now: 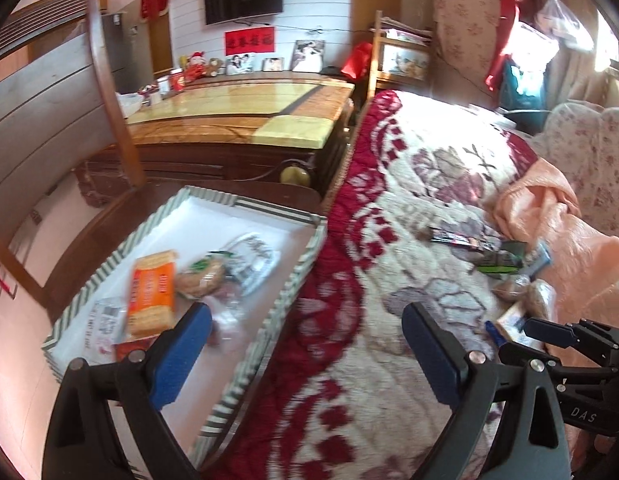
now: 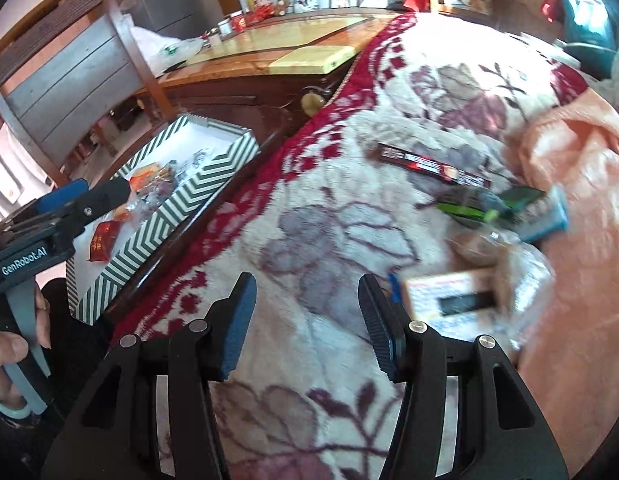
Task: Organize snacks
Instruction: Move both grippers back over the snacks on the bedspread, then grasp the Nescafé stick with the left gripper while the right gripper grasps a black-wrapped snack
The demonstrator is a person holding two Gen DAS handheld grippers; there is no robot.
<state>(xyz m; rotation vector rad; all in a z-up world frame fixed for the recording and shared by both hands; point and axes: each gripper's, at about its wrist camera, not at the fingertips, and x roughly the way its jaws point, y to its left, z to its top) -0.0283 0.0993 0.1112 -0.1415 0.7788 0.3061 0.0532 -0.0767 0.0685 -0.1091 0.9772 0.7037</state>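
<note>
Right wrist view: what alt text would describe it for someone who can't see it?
An open right gripper hovers over a red-and-cream floral blanket, with loose snack packets scattered to its right. To the left, a green-striped box already holds several snacks.

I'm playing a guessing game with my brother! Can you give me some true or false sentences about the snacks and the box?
1. The striped box already has snacks in it. True.
2. The orange packet lies on the blanket. False: it lies in the box.
3. The left gripper holds a snack. False: its fingers are apart, with nothing between them.
4. A long dark bar lies on the blanket. True.
5. The right gripper is open. True.
</note>
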